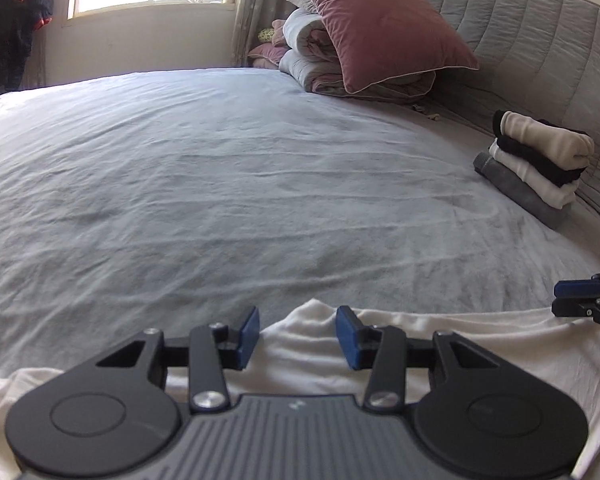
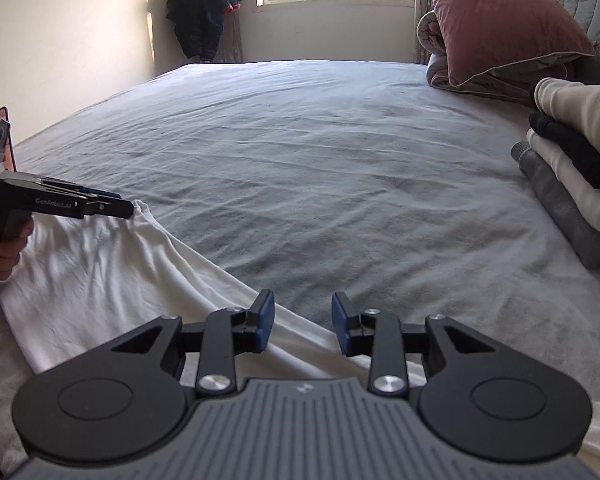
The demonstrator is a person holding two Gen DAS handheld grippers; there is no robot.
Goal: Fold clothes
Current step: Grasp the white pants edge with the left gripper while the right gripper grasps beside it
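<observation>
Only right view, hand [image 2: 4, 248] gripping handle

Each hand-held gripper has a ribbed grey body, two round black discs, black link arms with silver screws, and blue-padded fingers [image 1: 249, 336]. The left gripper [image 2: 128, 210] carries small white lettering on its side.
</observation>
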